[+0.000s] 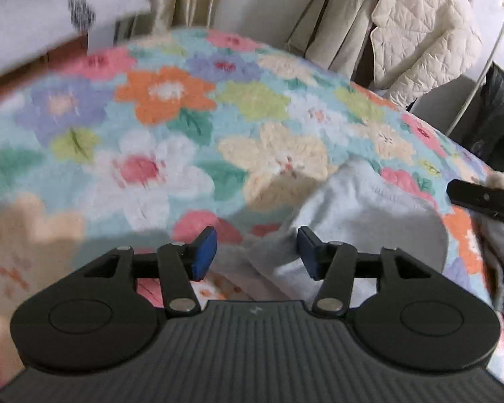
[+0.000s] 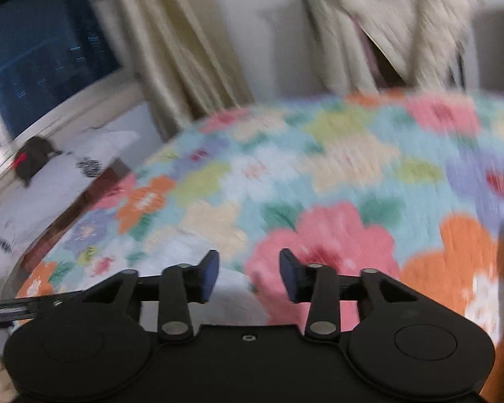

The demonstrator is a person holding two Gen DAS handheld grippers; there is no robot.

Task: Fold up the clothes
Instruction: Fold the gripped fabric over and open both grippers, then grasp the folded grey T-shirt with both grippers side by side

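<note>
Both tongs, left (image 1: 257, 252) and right (image 2: 248, 275), are hanging apart and empty. The pale blue garment (image 1: 359, 221) is lying crumpled on the floral bedspread (image 1: 171, 127). Risk: blurry approach, pinching bedspread along with the cloth.

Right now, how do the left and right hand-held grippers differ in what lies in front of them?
The left hand-held gripper has a pale blue garment under and ahead of its right finger; the right hand-held gripper faces mostly the flowered blanket, with pale cloth low on its left. The left view is sharper, the right more blurred. Both are open and hold nothing.
</note>
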